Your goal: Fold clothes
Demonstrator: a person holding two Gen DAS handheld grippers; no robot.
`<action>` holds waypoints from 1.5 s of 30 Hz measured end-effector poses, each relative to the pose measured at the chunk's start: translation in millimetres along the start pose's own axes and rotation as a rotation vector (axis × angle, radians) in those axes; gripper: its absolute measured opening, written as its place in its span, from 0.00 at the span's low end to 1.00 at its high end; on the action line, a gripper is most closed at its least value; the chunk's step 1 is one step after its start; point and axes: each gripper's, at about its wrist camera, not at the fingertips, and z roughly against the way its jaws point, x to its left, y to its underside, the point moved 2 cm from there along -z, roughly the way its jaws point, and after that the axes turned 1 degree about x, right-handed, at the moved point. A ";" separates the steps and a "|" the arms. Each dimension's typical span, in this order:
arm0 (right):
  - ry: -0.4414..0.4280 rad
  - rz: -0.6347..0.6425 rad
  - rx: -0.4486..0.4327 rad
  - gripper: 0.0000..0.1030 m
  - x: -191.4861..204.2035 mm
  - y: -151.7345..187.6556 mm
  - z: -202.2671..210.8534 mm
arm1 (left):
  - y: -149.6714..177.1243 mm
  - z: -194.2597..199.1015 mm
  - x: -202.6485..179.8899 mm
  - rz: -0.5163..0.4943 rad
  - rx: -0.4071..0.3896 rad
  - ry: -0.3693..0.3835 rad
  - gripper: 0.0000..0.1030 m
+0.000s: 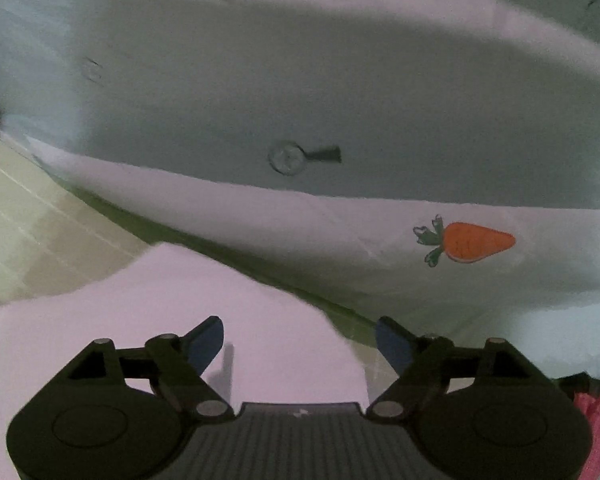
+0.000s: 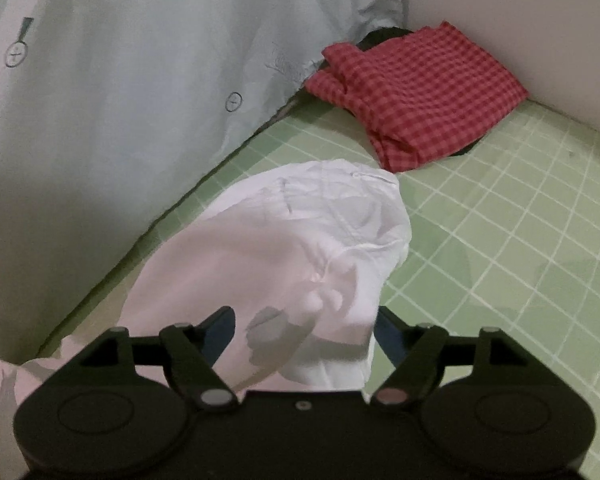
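**Both tools released over the white cloth**

Left tool [image 1: 299, 342] hangs with its blue pads [image 1: 206, 344] spread wide and nothing pressed between them. Below it lies the white cloth [image 1: 236, 300], smooth in this view, on the green gridded surface [image 1: 40, 220]. Beyond, a pale sheet [image 1: 300, 92] with printed marks and a carrot picture [image 1: 476, 242] fills the far side.

Right tool [image 2: 305, 334] is likewise released, its fingers standing apart. The cloth [image 2: 308, 236] lies bunched and wrinkled between and ahead of them; the pads do not pinch it. It rests on the surface [image 2: 520, 240], beside the sheet's [image 2: 140, 80] edge. Farther back, near the corner, a red checked garment [image 2: 420, 92] lies folded, with something dark under it.
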 end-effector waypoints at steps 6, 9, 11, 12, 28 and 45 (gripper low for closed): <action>0.019 0.013 0.015 0.74 5.4 2.7 -9.3 | 9.6 -25.2 -4.0 -0.033 0.057 -0.123 0.39; 0.015 0.034 0.015 0.74 9.6 5.4 -7.3 | 19.0 -6.9 17.4 -0.002 0.036 -0.124 0.00; 0.010 0.039 0.015 0.74 10.4 6.8 -4.7 | 27.1 16.2 35.9 0.007 0.003 -0.150 0.00; 0.006 0.039 0.014 0.74 10.2 7.6 -2.8 | 32.1 30.7 46.1 0.004 -0.018 -0.173 0.00; -0.034 0.076 -0.015 0.80 9.4 9.5 17.7 | 47.6 88.1 63.8 0.061 -0.037 -0.179 0.72; 0.051 0.027 0.029 0.81 -7.3 1.8 -18.0 | 14.9 -32.0 -6.7 -0.023 0.101 -0.187 0.13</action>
